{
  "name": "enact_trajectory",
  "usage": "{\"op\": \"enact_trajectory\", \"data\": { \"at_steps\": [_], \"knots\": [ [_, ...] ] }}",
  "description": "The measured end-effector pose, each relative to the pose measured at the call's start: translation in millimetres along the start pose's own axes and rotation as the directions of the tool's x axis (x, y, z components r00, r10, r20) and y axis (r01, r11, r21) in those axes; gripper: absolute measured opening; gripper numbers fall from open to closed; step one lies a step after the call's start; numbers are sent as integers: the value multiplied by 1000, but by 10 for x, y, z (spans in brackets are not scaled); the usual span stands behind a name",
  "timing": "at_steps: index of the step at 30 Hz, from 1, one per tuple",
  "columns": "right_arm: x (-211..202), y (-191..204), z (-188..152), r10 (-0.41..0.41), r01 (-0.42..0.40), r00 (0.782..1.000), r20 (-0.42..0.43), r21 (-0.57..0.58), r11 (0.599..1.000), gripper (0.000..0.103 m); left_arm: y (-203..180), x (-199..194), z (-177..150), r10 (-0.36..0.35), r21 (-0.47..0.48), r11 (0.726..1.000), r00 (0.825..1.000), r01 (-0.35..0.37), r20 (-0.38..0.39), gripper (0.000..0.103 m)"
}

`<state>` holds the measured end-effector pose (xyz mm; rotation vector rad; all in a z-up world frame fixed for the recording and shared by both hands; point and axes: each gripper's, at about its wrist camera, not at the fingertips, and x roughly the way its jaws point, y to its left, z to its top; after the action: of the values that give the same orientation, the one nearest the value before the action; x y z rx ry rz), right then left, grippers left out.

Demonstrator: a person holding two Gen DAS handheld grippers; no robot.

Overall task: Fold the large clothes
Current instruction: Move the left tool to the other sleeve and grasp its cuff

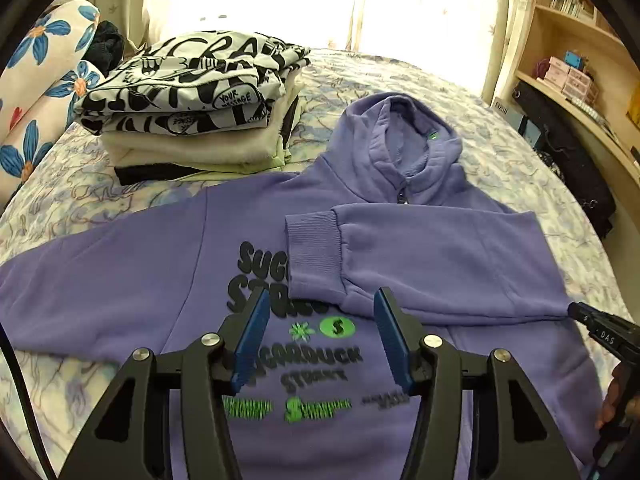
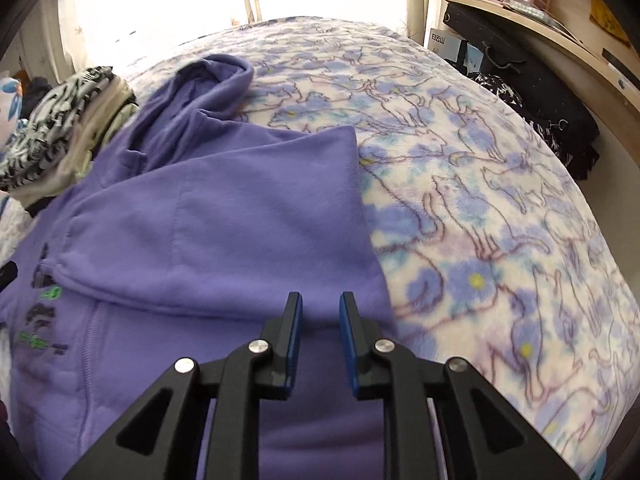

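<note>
A purple zip hoodie with black and green print lies face up on the bed, hood toward the window. Its right sleeve is folded across the chest, cuff near the print. The other sleeve stretches out to the left. My left gripper is open above the print, just below the cuff. My right gripper is partly open, empty, over the folded sleeve's fold edge at the hoodie's right side; it also shows in the left wrist view.
A stack of folded clothes sits at the back left of the bed, beside flowered pillows. Shelves and dark bags stand along the right. A bright curtained window is behind.
</note>
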<state>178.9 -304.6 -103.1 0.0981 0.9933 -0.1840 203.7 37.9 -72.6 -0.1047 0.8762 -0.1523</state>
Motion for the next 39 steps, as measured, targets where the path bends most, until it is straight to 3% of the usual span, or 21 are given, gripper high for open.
{"op": "enact_trajectory", "data": {
  "at_steps": [4,10,14,20,26,39],
  "knots": [
    [-219,67,-110,34,-35,999,20,20,999,19,-7,-234,-78,0,-5,1000,1000,0,17,53],
    [-468,244,-353,92,-93,995,28,24,995,19,-33,-597,-230,53,-1,999,997,-53,64,68],
    [-586,414,-535,120,-120,993,17,5,993,19,-25,-869,-324,81,-6,997,991,-81,109,85],
    [-728,749,-776,130,-130,991,8,-53,990,19,95,-1177,-471,108,-14,994,985,-107,134,90],
    [-835,1127,-886,160,-158,987,5,-118,980,19,456,-1316,-619,102,-104,990,989,-91,110,91],
    [-703,2249,-821,237,-231,972,-3,-235,944,19,1694,-1216,-837,239,-245,943,971,-225,30,91]
  ]
}}
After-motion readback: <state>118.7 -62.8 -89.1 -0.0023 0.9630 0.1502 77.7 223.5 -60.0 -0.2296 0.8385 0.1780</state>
